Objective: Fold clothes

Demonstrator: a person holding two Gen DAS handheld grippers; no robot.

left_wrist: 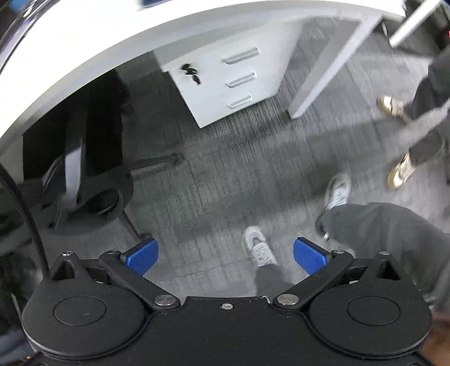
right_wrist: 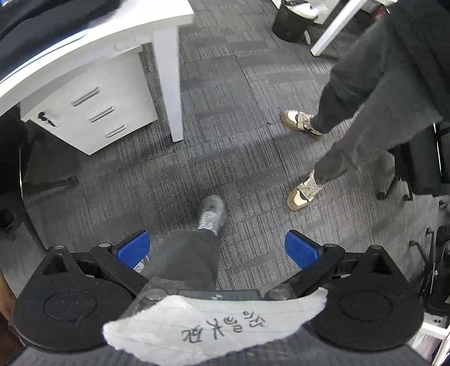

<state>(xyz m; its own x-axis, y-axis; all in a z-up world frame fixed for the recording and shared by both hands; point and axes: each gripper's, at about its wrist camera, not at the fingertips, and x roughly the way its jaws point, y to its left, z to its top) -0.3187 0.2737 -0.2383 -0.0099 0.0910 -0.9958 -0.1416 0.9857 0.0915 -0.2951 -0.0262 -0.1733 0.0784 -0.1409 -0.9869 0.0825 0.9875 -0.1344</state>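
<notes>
**Two grippers spread wide, both aimed at the floor**

Left gripper (left_wrist: 225, 254): blue pads far apart, nothing between them. Pointing down at grey carpet (left_wrist: 225, 174). Between the fingers, a pale sneaker (left_wrist: 258, 247) and dark trouser leg of the person holding the rig. Beyond: white drawer unit (left_wrist: 225, 84) with three handles, under a white desk (left_wrist: 84, 50). Black chair base (left_wrist: 92, 194) at left. View slightly blurred.

Right gripper (right_wrist: 218, 249): pads likewise spread, empty. Torn paper note (right_wrist: 213, 326) with handwriting lies across its body. Holder's grey trouser leg (right_wrist: 182, 259) and sneaker (right_wrist: 211, 214) sit between the fingers. Second person (right_wrist: 365, 98) stands at right, tan-and-cream shoes on the carpet. Black bin (right_wrist: 289, 22) at top.

Clothing to fold: only a dark mass (right_wrist: 42, 25) on the desk's top-left corner in the right view; cannot tell its long axis or heading.
</notes>
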